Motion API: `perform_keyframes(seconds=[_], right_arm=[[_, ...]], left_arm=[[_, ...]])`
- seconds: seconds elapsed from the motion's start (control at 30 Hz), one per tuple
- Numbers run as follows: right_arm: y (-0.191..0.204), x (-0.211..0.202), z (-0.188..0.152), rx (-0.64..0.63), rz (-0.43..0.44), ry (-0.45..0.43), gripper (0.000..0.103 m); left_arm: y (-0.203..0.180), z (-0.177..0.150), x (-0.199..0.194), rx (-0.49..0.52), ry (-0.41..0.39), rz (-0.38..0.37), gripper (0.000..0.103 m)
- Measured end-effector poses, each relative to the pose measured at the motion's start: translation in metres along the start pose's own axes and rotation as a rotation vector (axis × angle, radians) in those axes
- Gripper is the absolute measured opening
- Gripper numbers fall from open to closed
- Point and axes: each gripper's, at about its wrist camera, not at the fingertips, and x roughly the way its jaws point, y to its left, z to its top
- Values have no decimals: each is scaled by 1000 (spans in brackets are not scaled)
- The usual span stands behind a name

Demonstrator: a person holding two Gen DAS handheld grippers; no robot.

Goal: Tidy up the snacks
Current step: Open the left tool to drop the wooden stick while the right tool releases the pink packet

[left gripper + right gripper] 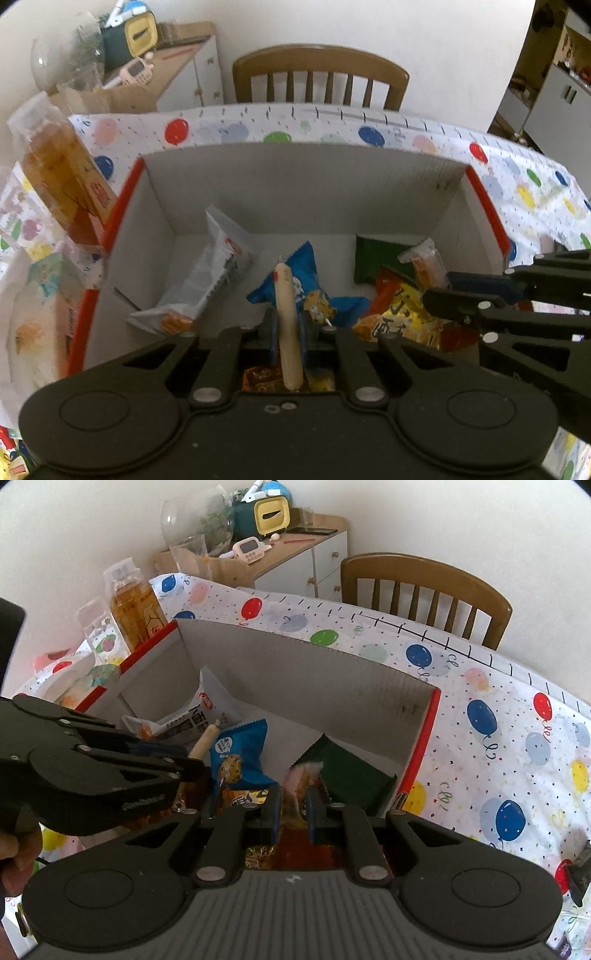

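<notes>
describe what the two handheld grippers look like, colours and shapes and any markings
Both the left gripper and the right gripper are matte black plastic, with blue pads lining the fingers, open triangular linkage arms, silver round pivot pins and two raised discs on the body. The right one's body is ribbed grey. Small embossed lettering on the left one's side is unreadable.

A plain cream wall [443, 517] rises behind a wooden slat-back chair [320, 75] at the desk's [517, 738] far edge. A wood-topped white cabinet [295, 554] stands in the corner, in daylight.
</notes>
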Motion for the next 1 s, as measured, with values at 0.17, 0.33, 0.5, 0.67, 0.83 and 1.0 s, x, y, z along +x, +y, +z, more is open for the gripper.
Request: perform_keyframes(seconds=[0.17,0.33,0.5,0.67,0.83,1.0], right_arm=[[-2,-2,-1,13,11,4,14],[-6,-9,-3,28,24,0,14],[-7,-21,-4,36,40,-21,14],[-9,-37,-8,41,57,-43,15],[-14,-59,-14,55,82,-80,15],[-19,-83,-21,63,87,-127,16]], left_arm=[[-2,-3,8,6,29,-2,10],[-3,-3,8,-6,28,-10,20],[-3,-5,-1,-30,5,-17,43],[-8,-6,-16,-24,-35,-15,55],[-11,-7,-34,-28,-76,-12,63],[-18,-10,-51,-17,-118,-16,69]])
